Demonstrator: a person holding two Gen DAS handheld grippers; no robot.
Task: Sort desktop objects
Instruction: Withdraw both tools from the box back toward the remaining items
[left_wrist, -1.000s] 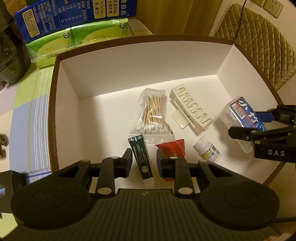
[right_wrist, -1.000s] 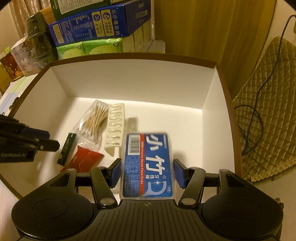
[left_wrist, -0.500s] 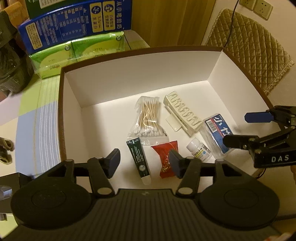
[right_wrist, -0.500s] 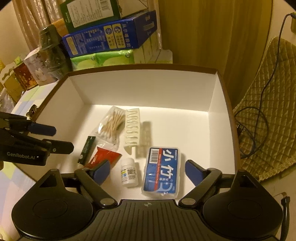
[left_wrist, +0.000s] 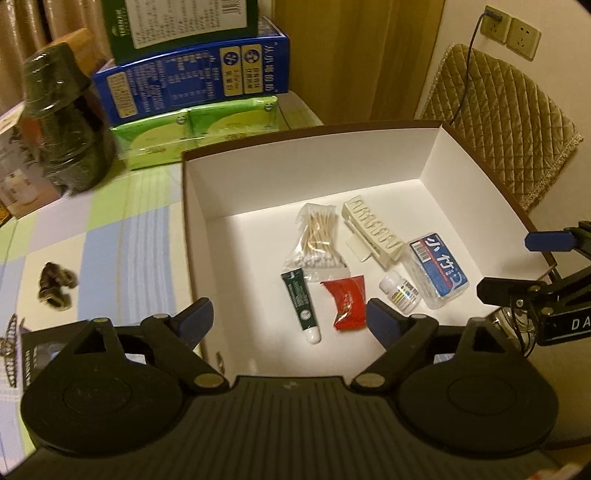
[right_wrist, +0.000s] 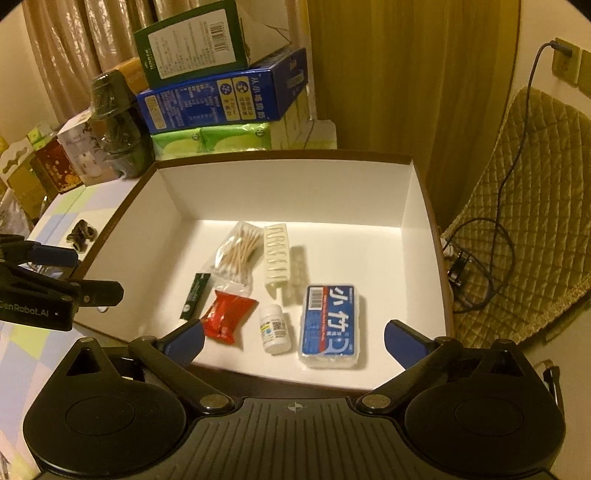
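Observation:
A white box with a brown rim (left_wrist: 192, 229) (right_wrist: 421, 229) holds a bag of cotton swabs (left_wrist: 317, 240) (right_wrist: 238, 254), a cream hair claw (left_wrist: 371, 230) (right_wrist: 277, 258), a blue floss-pick case (left_wrist: 439, 273) (right_wrist: 330, 326), a small white bottle (left_wrist: 400, 291) (right_wrist: 274, 328), a red packet (left_wrist: 347, 302) (right_wrist: 227, 315) and a dark green tube (left_wrist: 301, 301) (right_wrist: 195, 295). My left gripper (left_wrist: 290, 323) (right_wrist: 92, 273) is open and empty above the box's near edge. My right gripper (right_wrist: 293, 341) (left_wrist: 524, 264) is open and empty, above the box's near right side.
Stacked boxes and green tissue packs (left_wrist: 195, 122) (right_wrist: 221, 110) stand behind the box. A dark wrapped bottle (left_wrist: 62, 122) stands at the back left. A dark hair tie (left_wrist: 55, 288) and a comb (left_wrist: 9, 347) lie on the checked tablecloth. A quilted chair (right_wrist: 535, 221) is right.
Both grippers opened and pulled back and up from the box. The right one let go of the floss-pick case, which now lies on the box floor; the left one let go of the red packet.

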